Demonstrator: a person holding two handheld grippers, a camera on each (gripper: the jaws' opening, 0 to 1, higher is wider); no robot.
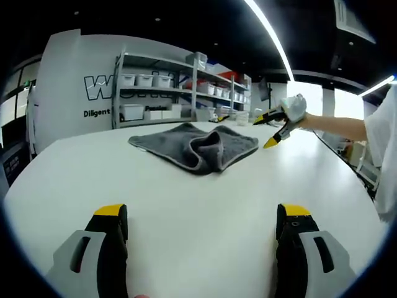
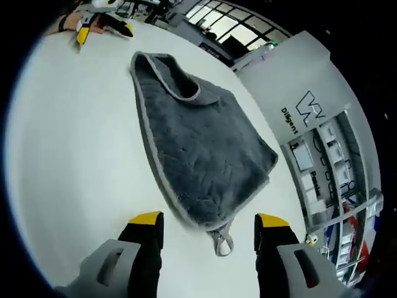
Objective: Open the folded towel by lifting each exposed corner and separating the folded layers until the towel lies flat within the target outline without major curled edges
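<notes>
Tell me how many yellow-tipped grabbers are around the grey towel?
2. The left gripper is open, back from the grey towel on the white table. The right gripper is open at the towel's hanging loop.

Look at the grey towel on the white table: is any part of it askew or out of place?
Yes. The towel is not flat: one end is folded over and curled into a raised hump, nearer the left gripper across the table.

White table (image 1: 186, 205), metal shelving (image 1: 155, 87) w/ bins, lettered white wall (image 2: 304, 74), ceiling strip light (image 1: 270, 31), bright windows (image 2: 229, 25)
</notes>
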